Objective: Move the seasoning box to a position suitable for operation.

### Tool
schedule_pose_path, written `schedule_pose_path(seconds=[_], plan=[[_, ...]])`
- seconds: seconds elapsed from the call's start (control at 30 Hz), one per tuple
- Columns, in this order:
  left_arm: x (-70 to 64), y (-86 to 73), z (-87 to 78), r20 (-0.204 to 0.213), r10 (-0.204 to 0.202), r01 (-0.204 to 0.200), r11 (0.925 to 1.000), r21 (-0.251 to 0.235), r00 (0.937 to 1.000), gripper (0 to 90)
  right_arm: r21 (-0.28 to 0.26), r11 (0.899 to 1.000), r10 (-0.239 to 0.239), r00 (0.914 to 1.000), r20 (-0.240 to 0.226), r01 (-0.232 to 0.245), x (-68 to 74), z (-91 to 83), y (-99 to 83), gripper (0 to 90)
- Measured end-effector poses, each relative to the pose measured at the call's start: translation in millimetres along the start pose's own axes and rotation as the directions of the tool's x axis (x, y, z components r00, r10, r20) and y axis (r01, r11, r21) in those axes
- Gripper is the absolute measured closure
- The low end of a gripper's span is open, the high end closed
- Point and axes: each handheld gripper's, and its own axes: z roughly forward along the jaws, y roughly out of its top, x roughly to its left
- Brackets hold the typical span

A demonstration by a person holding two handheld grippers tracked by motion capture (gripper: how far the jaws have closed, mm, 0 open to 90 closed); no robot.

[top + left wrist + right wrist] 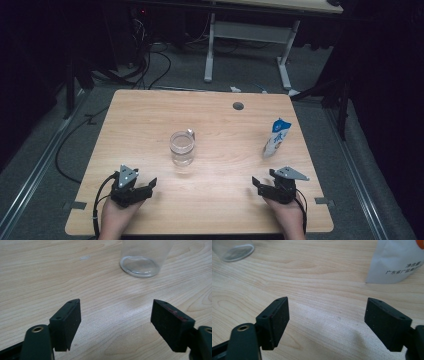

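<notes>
Two tongs rest low on the desk (150, 115), both with jaws spread wide and nothing between them. Left tongs (145, 187) sit at 7 o'clock on the desk, right tongs (261, 186) at 5 o'clock, well apart. Glass jar (181, 148) stands upright near desk centre, at about 1 o'clock from the left tongs, clear of them. Milk carton (276, 138) stands at 12 o'clock from the right tongs, near but not touching.
</notes>
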Motion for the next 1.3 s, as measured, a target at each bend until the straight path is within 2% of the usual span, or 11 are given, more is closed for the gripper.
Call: schedule_pose_path(seconds=[0.07,0.23,0.43,0.47,0.53,0.57,0.73,0.93,1.07,1.1,1.3], plan=[[0.5,0.8,-0.8,0.0,-0.003,0.003,0.9999,-0.01,1.0,26.4,-0.005,1.0,-0.004,1.0,0.002,0.004,1.5,-1.4,0.9,23.4],[-0.3,0.2,0.2,0.003,-0.021,0.021,0.9997,-0.013,0.9998,28.4,-0.002,0.998,-0.07,0.9972,-0.024,0.07,10.0,-3.5,3.5,25.6],[-4.7,-0.5,0.4,0.013,0.009,-0.008,0.9999,-0.008,0.9999,29.2,-0.011,0.997,-0.078,0.996,-0.044,0.077,12.0,-2.3,4.9,29.6],[-5.3,0.0,-0.2,0.018,0.008,-0.008,0.9999,-0.007,0.9998,30.3,-0.012,0.997,-0.08,0.9963,-0.032,0.079,12.1,-2.4,4.5,25.1],[-5.8,0.6,-1.6,0.023,0.005,-0.005,0.9999,-0.013,0.9997,32.7,-0.01,0.997,-0.079,0.9967,-0.018,0.079,12.2,-2.9,3.6,25.8],[-7.0,1.3,-3.8,0.021,0.005,-0.004,0.9996,-0.026,0.9998,40.5,0.0,0.996,-0.088,0.9954,-0.038,0.088,11.8,-2.8,1.9,26.0],[-9.9,0.7,-4.7,-0.006,0.023,-0.023,0.999,-0.037,0.9997,42.0,0.016,0.995,-0.1,0.9934,-0.056,0.101,12.6,-1.8,1.8,26.6],[-6.9,-1.4,-2.1,0.016,-0.013,0.013,0.9993,-0.034,0.9998,41.0,0.003,0.996,-0.093,0.992,-0.086,0.093,11.8,-2.1,2.8,30.3],[-8.2,-3.6,1.0,0.027,-0.01,0.011,0.9996,-0.028,0.9996,38.7,-0.004,0.995,-0.099,0.993,-0.064,0.099,10.2,-1.1,1.7,27.7],[-9.5,-3.7,2.3,0.045,-0.019,0.021,0.9994,-0.028,0.9988,39.5,-0.006,0.996,-0.094,0.9932,-0.069,0.094,9.7,-0.6,1.1,28.2],[-15.2,-3.7,6.2,0.067,-0.006,0.007,0.9997,-0.023,0.9977,43.1,-0.01,0.995,-0.102,0.9922,-0.071,0.102,9.7,1.3,-0.9,31.3]])
